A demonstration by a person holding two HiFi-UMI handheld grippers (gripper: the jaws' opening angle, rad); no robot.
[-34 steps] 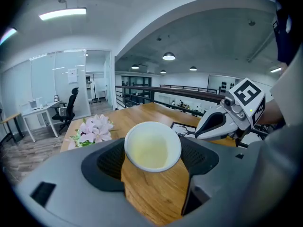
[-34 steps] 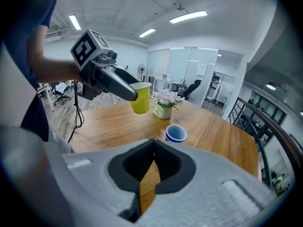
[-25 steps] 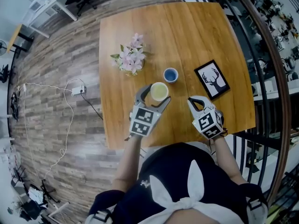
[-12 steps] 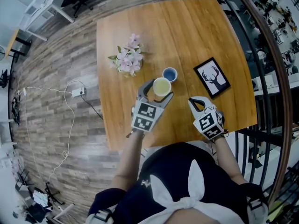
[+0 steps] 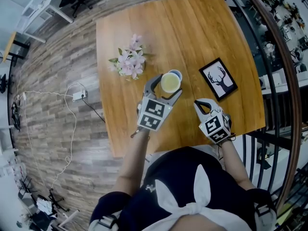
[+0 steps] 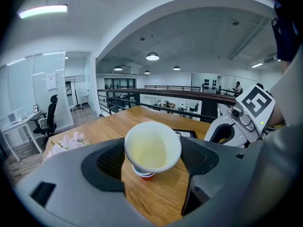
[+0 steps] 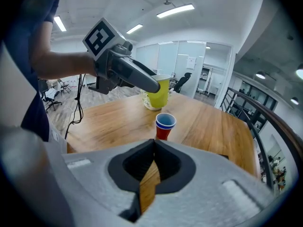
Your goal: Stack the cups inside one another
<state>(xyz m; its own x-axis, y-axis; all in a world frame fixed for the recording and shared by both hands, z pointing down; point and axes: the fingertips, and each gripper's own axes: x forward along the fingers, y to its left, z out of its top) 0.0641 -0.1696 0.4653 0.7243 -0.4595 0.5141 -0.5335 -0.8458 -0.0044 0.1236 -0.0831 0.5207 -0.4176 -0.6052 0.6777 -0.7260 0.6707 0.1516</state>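
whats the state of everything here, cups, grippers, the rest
yellow plastic cup: upright, held in the air, close over the other cups
small blue cup: upright, nested in the red cup
red cup: upright on the wooden table
left gripper: shut on the yellow plastic cup
right gripper: shut, empty
framed deer picture: lying flat on the table
pink flower bunch: standing on the table
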